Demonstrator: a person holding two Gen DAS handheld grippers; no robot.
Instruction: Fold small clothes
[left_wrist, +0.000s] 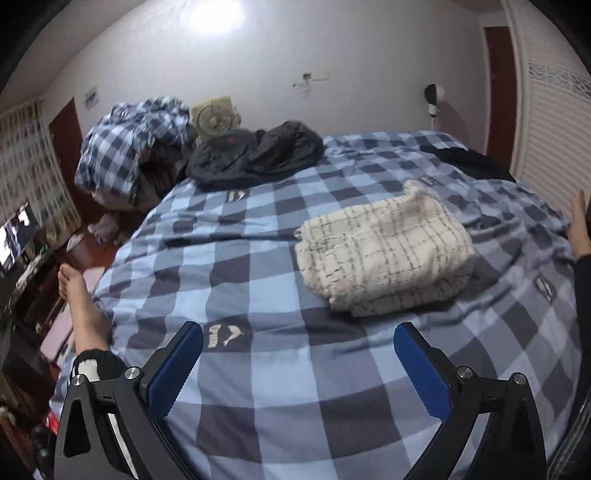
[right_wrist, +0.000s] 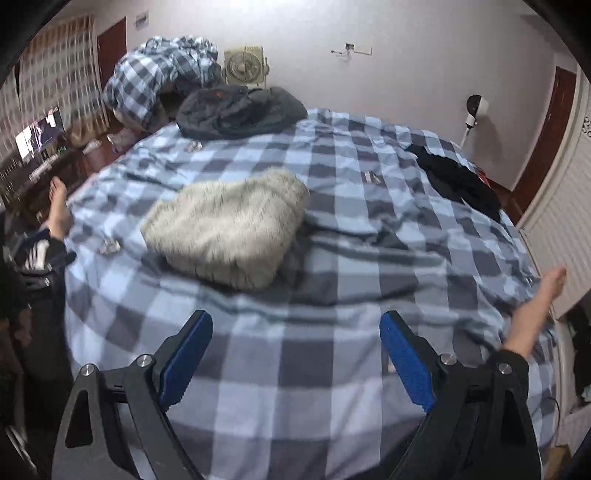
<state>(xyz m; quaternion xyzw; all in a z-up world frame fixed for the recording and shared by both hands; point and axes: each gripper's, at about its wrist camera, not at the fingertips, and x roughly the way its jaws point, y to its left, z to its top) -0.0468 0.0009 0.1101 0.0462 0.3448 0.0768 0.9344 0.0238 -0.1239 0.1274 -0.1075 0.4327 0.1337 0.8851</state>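
A cream knit garment with thin dark grid lines (left_wrist: 384, 251) lies folded in a thick stack on the blue checked bed cover (left_wrist: 258, 369). It also shows in the right wrist view (right_wrist: 229, 229), blurred. My left gripper (left_wrist: 299, 343) is open and empty, above the cover in front of the garment and to its left. My right gripper (right_wrist: 295, 332) is open and empty, in front of the garment and to its right. A dark grey garment (left_wrist: 255, 155) lies crumpled at the far side of the bed. A black garment (right_wrist: 458, 181) lies at the far right.
A bundled checked duvet (left_wrist: 133, 147) and a small fan (left_wrist: 214, 118) stand at the back left. A white louvred wardrobe (right_wrist: 561, 221) runs along the right. A person's bare feet (left_wrist: 81, 306) (right_wrist: 535, 310) rest at both bed edges. A lit screen (right_wrist: 37, 136) sits far left.
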